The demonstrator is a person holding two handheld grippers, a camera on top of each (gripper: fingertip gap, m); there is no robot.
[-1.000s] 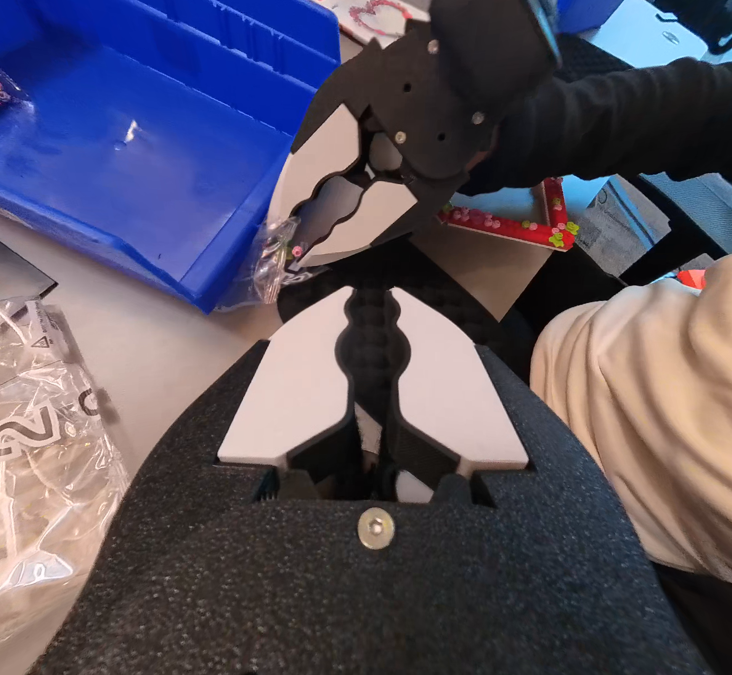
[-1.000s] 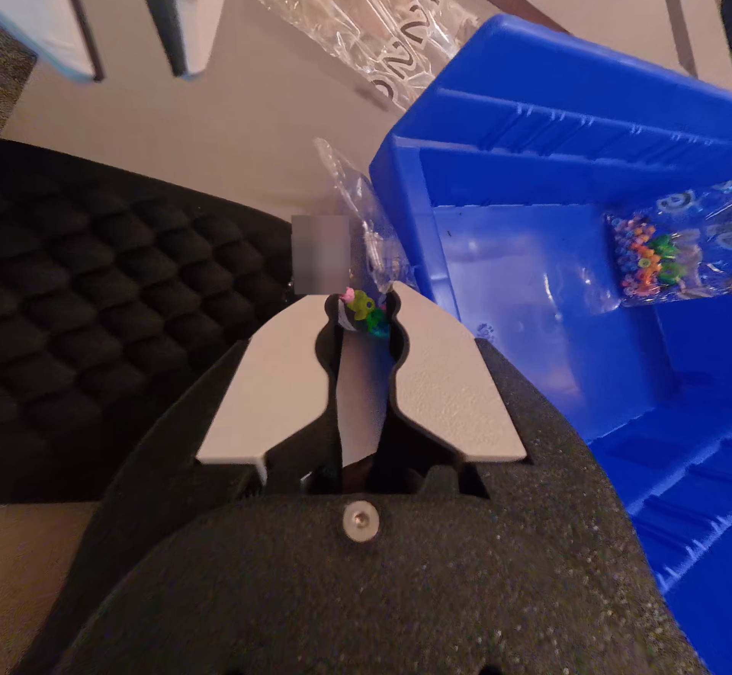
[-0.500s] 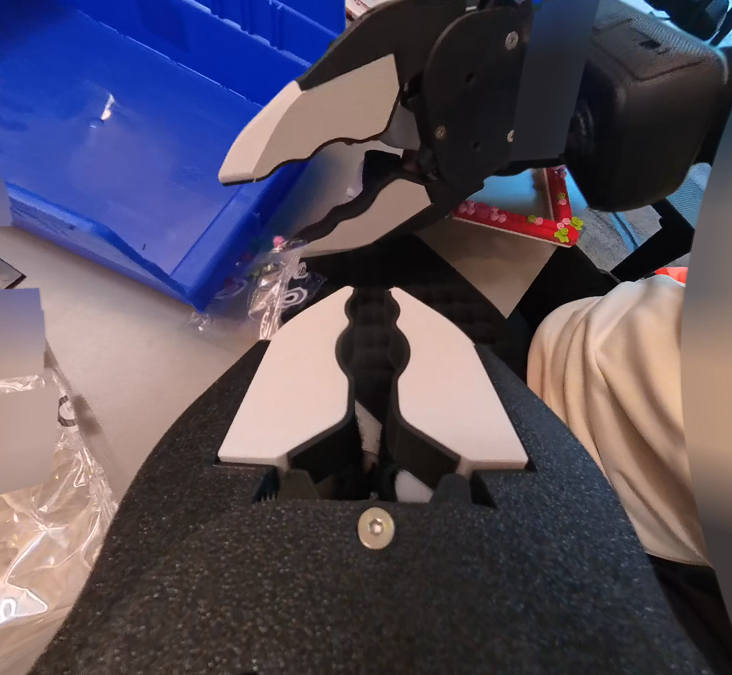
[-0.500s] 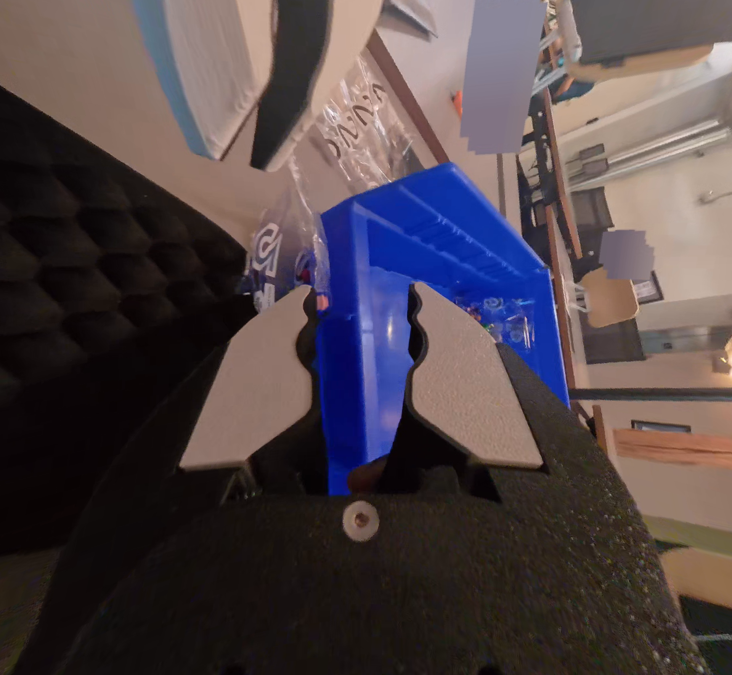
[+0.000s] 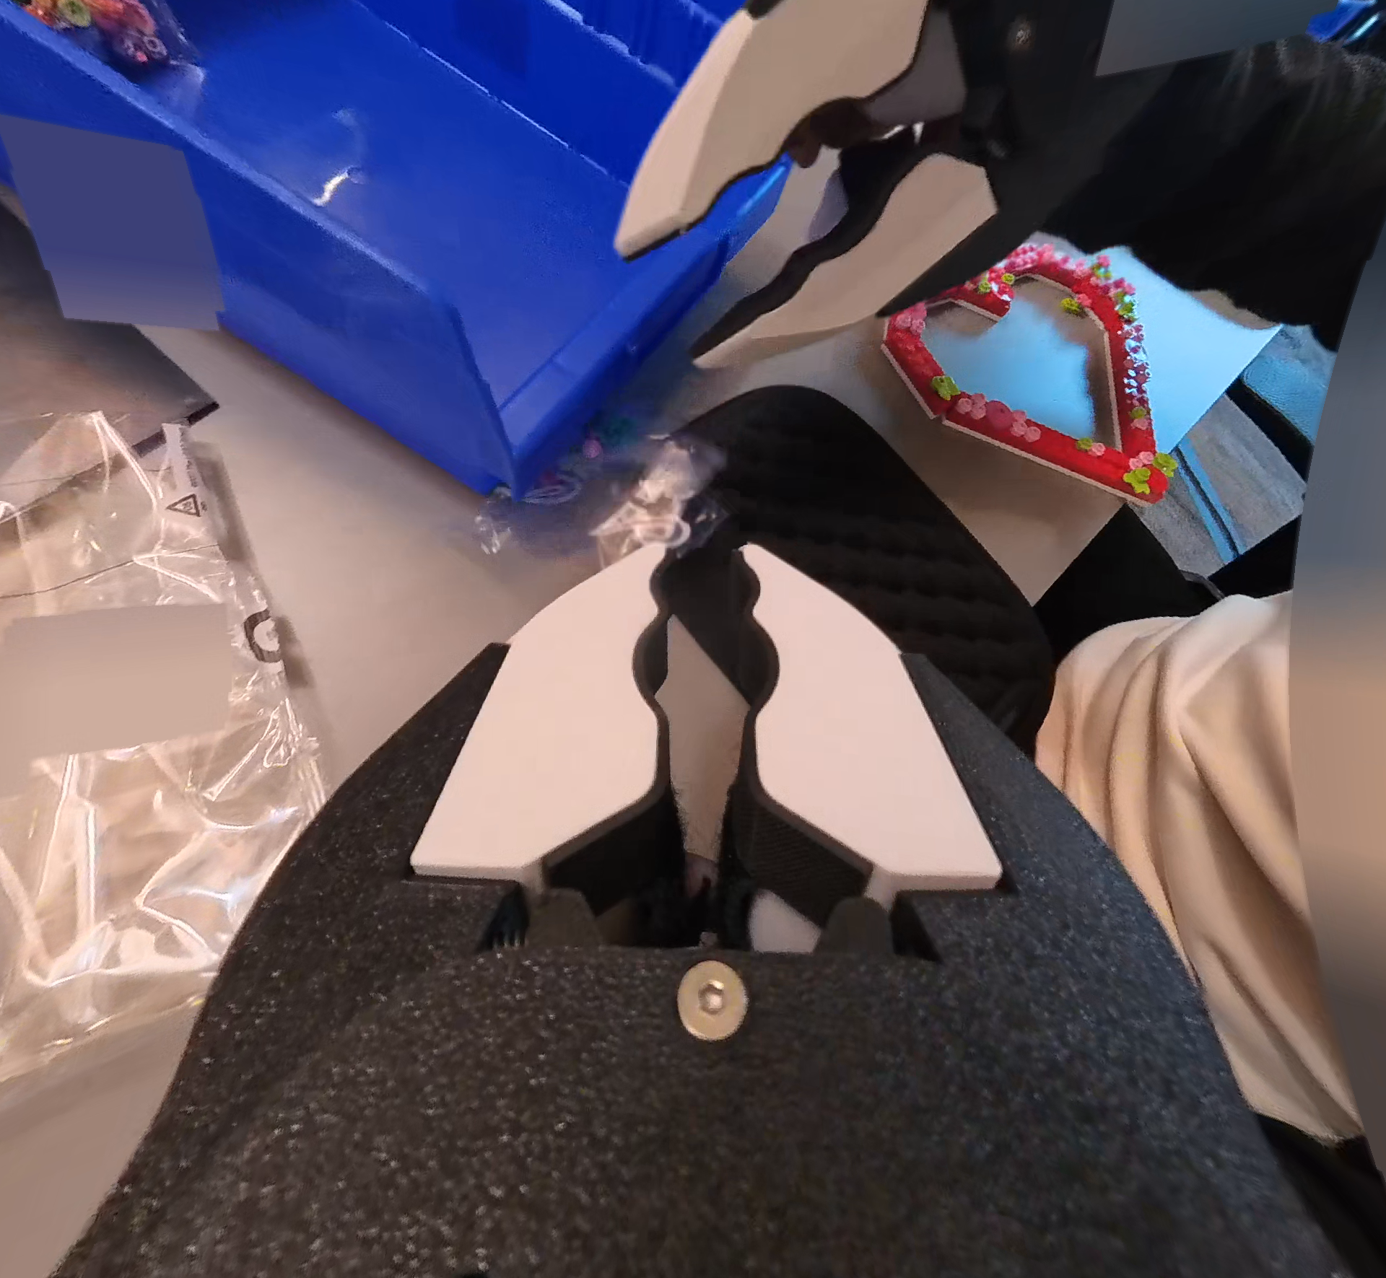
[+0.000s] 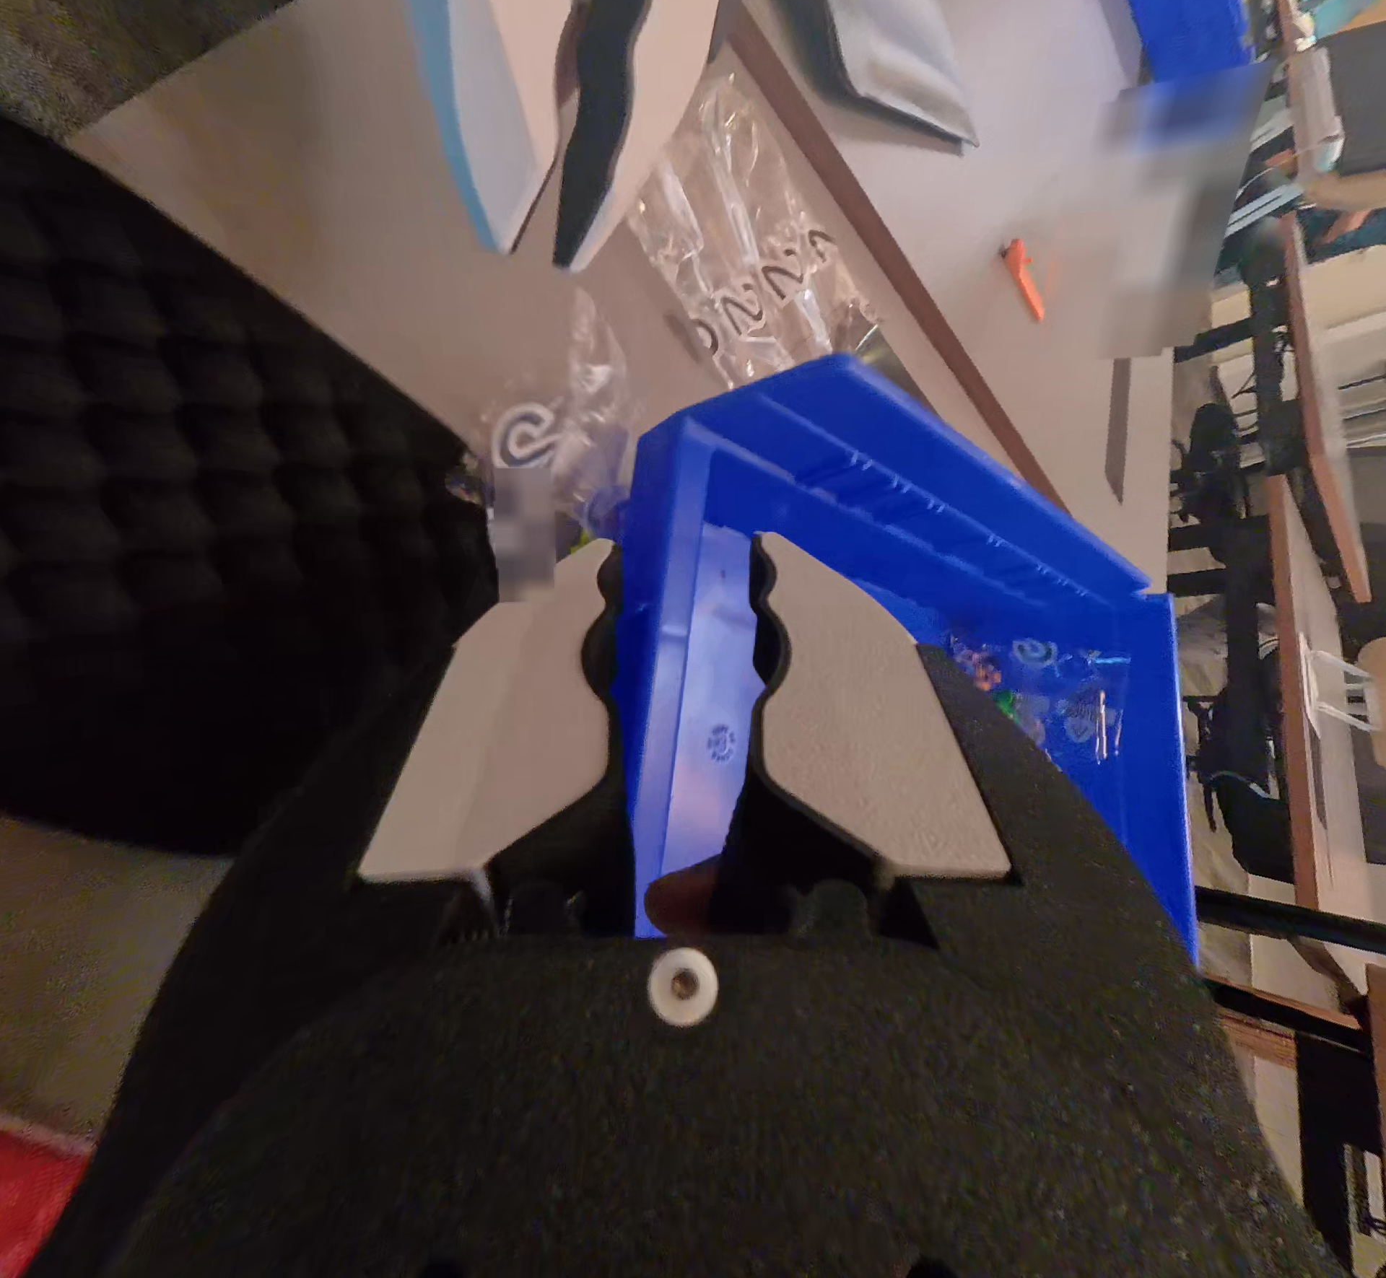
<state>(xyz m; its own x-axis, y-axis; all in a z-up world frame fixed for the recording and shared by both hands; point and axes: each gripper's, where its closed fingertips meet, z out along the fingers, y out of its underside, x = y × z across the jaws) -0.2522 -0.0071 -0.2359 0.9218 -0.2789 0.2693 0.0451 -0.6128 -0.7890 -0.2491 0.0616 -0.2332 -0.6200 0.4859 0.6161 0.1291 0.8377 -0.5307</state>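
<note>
A small clear bag of coloured beads [image 5: 600,485] lies on the table against the near corner of a blue bin [image 5: 375,192]; it also shows in the right wrist view [image 6: 555,447]. My right gripper [image 5: 667,297] hangs open and empty above that corner, its jaws wide apart; in its own view [image 6: 679,548] the bin wall [image 6: 900,477] shows between them. My left gripper [image 5: 701,552] is shut with only a thin gap and holds nothing; its tips sit just short of the small bag, over the edge of a black foam mat [image 5: 862,530]. A second bead bag [image 5: 75,5] lies inside the bin.
A red heart-shaped frame with small flowers [image 5: 1035,417] lies on the table right of the mat. A large crumpled clear plastic bag [image 5: 112,717] lies at the left. A person's cream sleeve [image 5: 1200,792] is at the right. An orange piece [image 6: 1024,275] lies far off. Tip to tip, the grippers are about 8 centimeters apart.
My right gripper opened and let go of the small bead bag, then lifted and swung away. The bag now lies at the bin's corner. My left gripper stayed shut.
</note>
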